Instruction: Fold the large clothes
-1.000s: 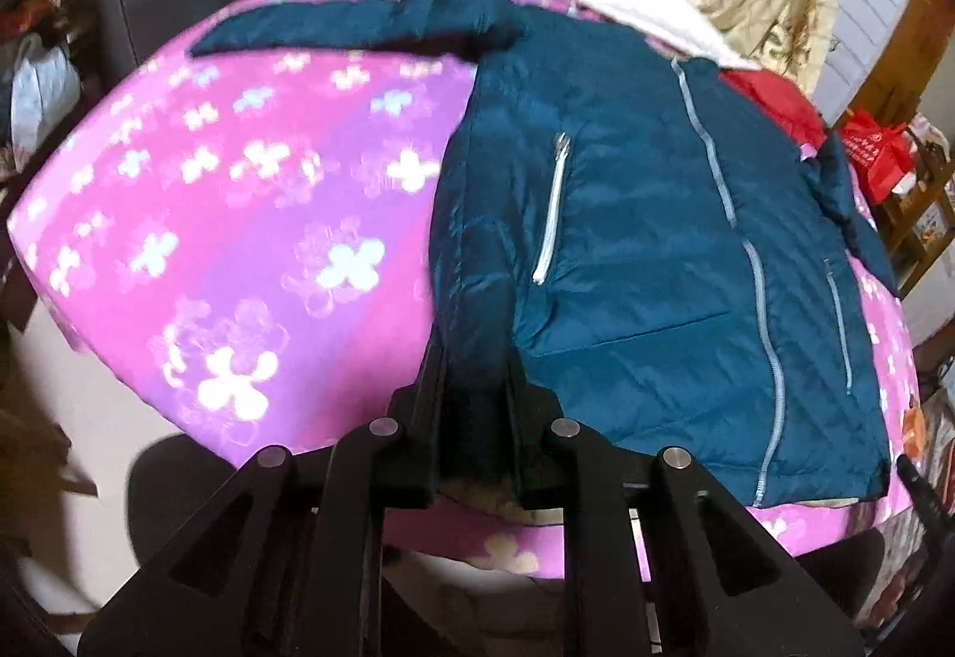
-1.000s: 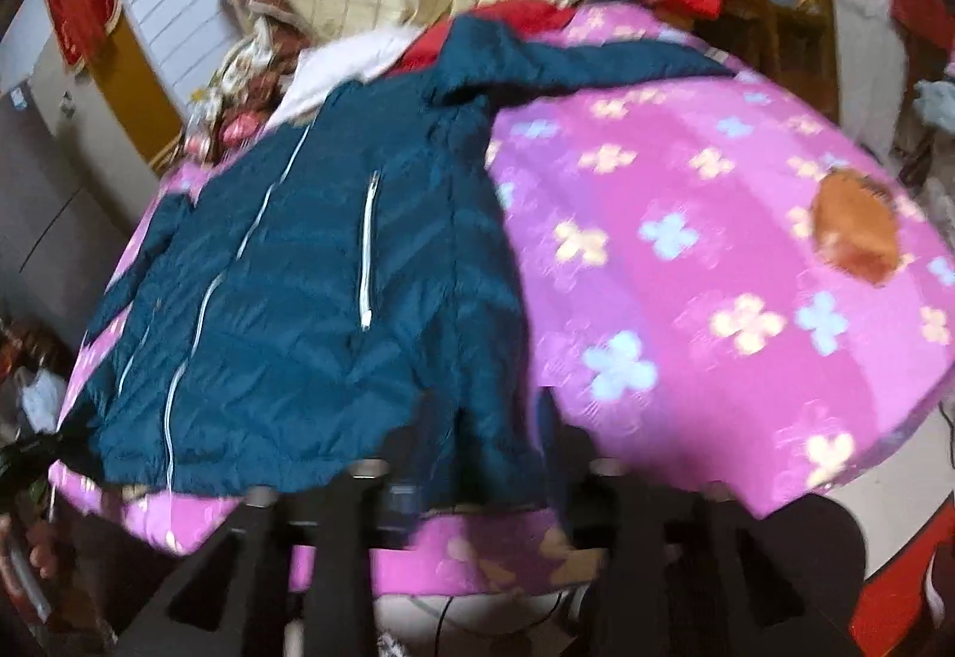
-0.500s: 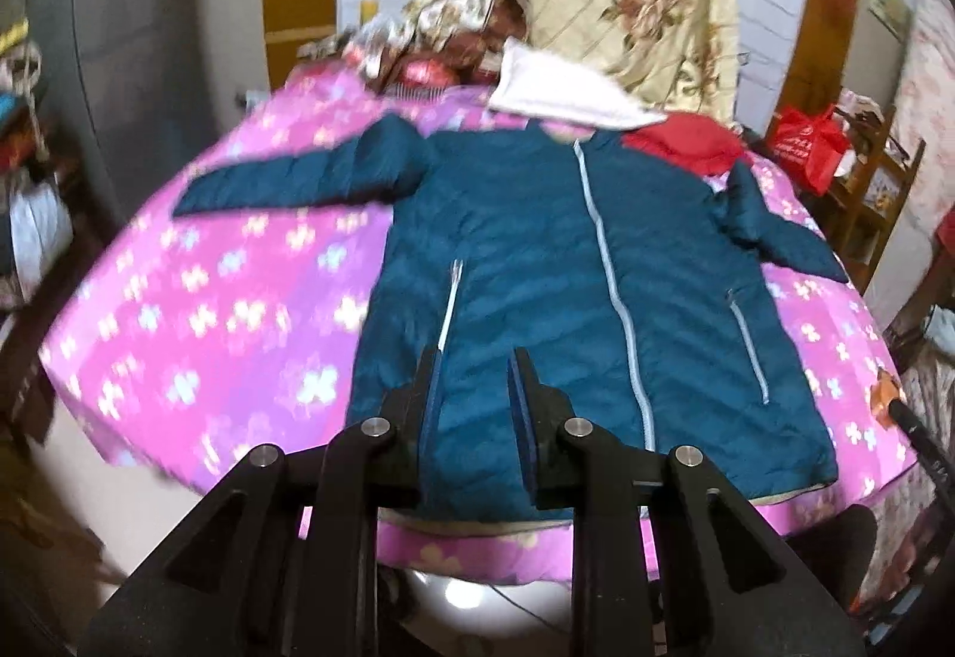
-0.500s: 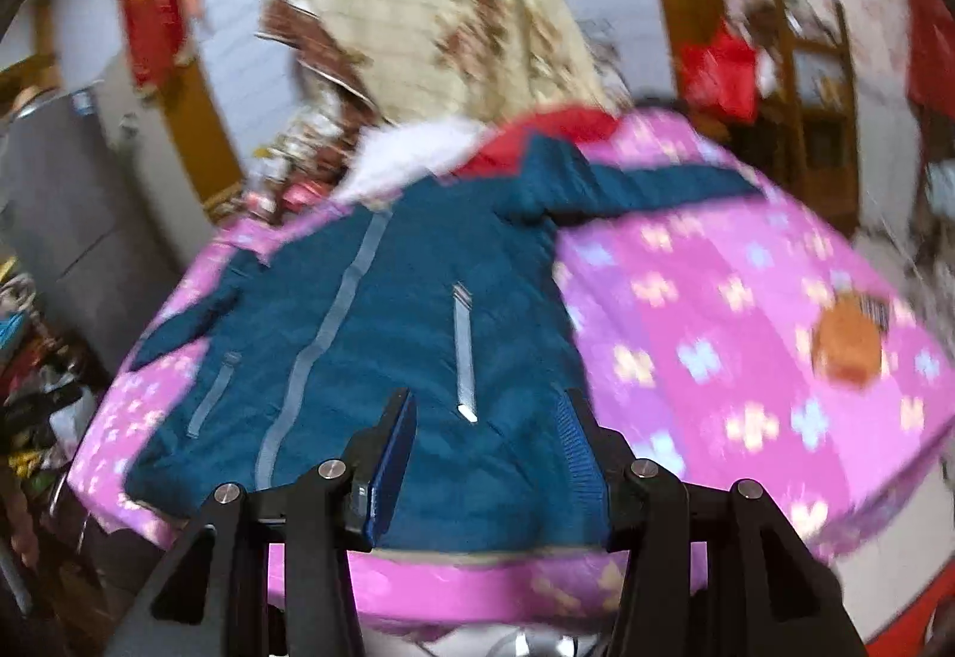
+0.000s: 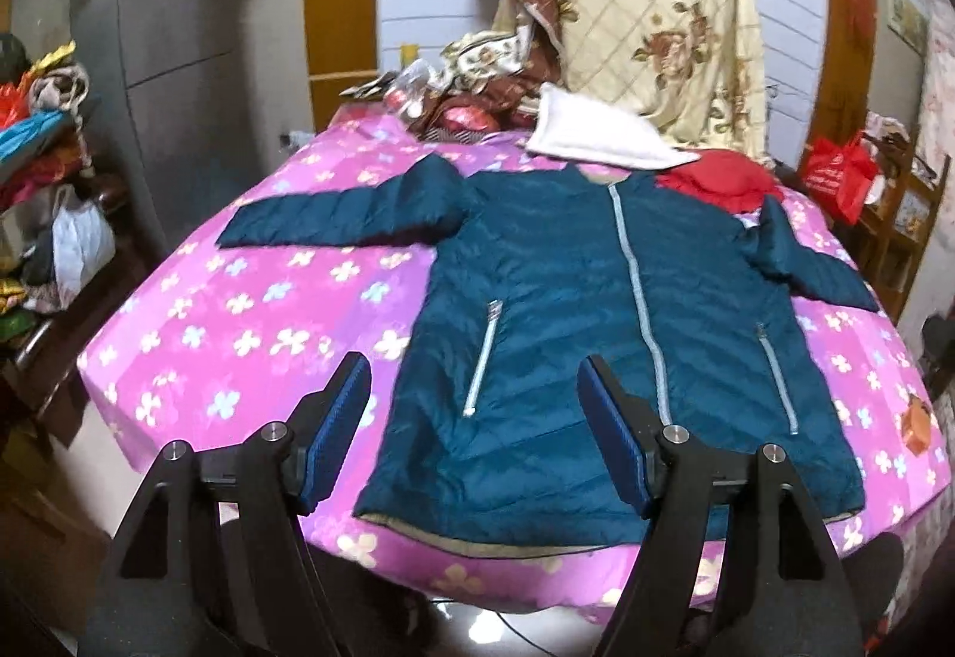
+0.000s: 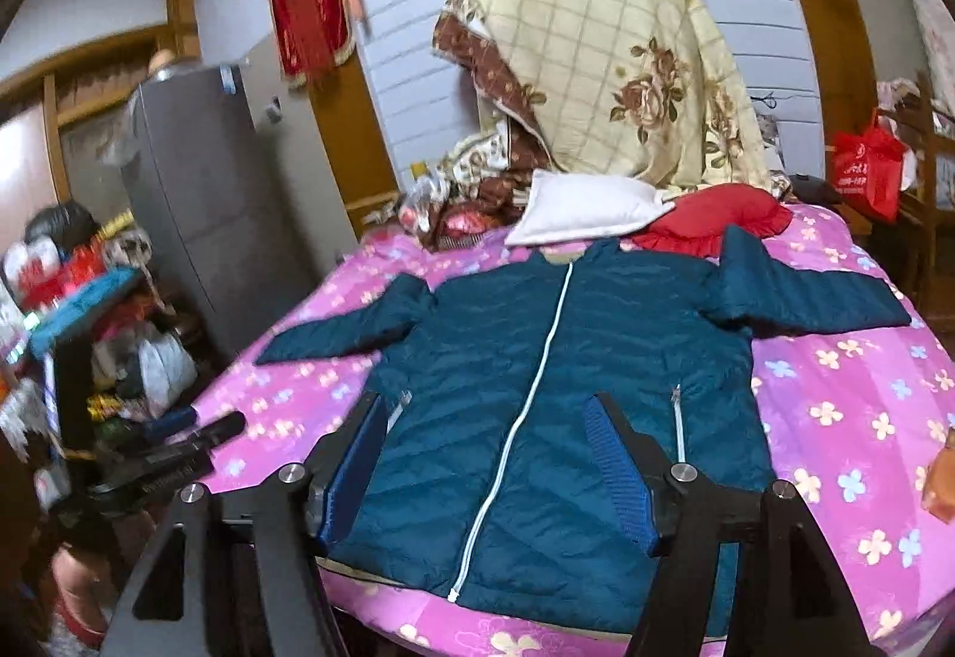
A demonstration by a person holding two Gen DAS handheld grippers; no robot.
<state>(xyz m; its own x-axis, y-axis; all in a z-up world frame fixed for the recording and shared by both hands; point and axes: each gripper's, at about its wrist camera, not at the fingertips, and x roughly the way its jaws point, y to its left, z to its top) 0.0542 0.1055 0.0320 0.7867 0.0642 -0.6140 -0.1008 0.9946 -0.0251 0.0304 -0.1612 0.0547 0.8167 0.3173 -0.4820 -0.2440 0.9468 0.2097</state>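
So the teal puffer jacket (image 5: 573, 335) is lying front-up and spread flat on the bed (image 5: 250, 323) with the pink flowered cover, zipped up the middle, both sleeves sticking out sideways and the hem right along the near edge of the bed. Behind the jacket's collar there's a white pillow (image 5: 597, 135) and just beside that a red cushion (image 5: 719, 179), partly tucked against the jacket's shoulder. Further back from the jacket, a cream floral blanket (image 5: 656, 12) is hanging up against the wall. The left gripper (image 5: 474, 433) is up off the jacket near its hem with its jaws opening, blue pads wide apart and nothing pinched between them. Same story with the right gripper (image 6: 486, 472): jaws opening, hovering over the lower part of the jacket, holding nothing. Off past the jacket's sleeve on the far side there's a grey fridge (image 5: 173, 36) and a pile of clutter.
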